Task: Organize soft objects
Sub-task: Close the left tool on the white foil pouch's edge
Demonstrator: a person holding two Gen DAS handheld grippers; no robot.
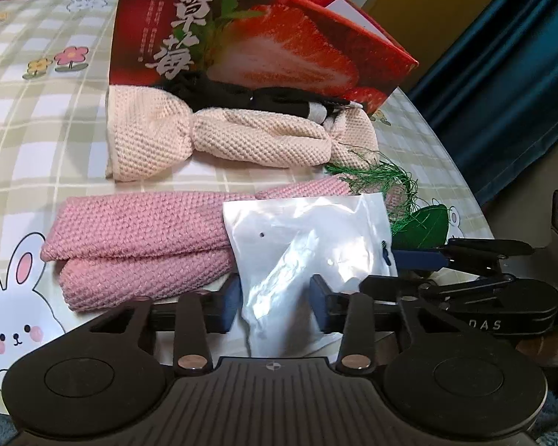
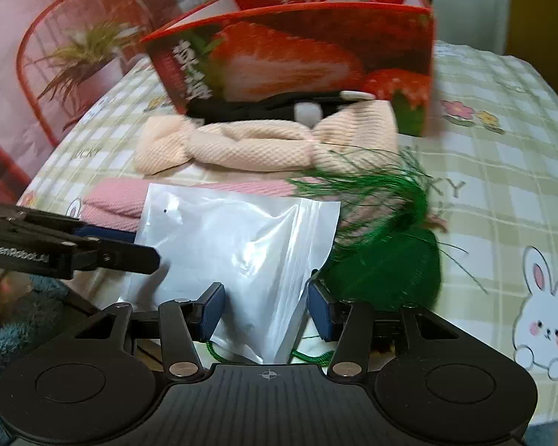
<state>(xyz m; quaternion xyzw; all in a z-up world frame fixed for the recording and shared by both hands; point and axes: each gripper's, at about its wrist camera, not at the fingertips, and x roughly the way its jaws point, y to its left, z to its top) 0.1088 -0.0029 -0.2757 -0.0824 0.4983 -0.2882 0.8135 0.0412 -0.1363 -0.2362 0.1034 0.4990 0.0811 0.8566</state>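
Plastic pouch [image 1: 308,245], white and glossy, stands on edge at the near side of the table, its lower end pinched down between the fingers of both claws. It leans against the pink knitted cloth [image 1: 141,238] behind it.

Left gripper [image 1: 275,303]: blue pads spread apart, the pouch's crumpled lower part sits in the gap. Contact with either pad not resolvable; looks loose rather than clamped. Right gripper [image 2: 266,314]: pads likewise apart, the pouch's narrow bottom corner between them, no firm squeeze visible. The left claw's arm shows at the left edge of the right view, beside the pouch.

Outward: green tassel [image 2: 383,223] lies just right of the pouch, threads fanned over the pink cloth, and a green cord [image 2: 308,355] trails under the right claw. Cream knitted cloth [image 1: 219,137] is behind the pink one, a black strap [image 1: 264,98] on its far edge. Red strawberry box [image 1: 256,44] stands open-topped at the back. Checked tablecloth [image 1: 37,93] with rabbits beneath all.

Risks, judged:
- Slick film and a thin corner: the pouch may slip out on closing or lifting.
- Both claws on one light item: pulling apart could tear or crumple it.
- Loose tassel threads near the right pads could be caught and dragged along.
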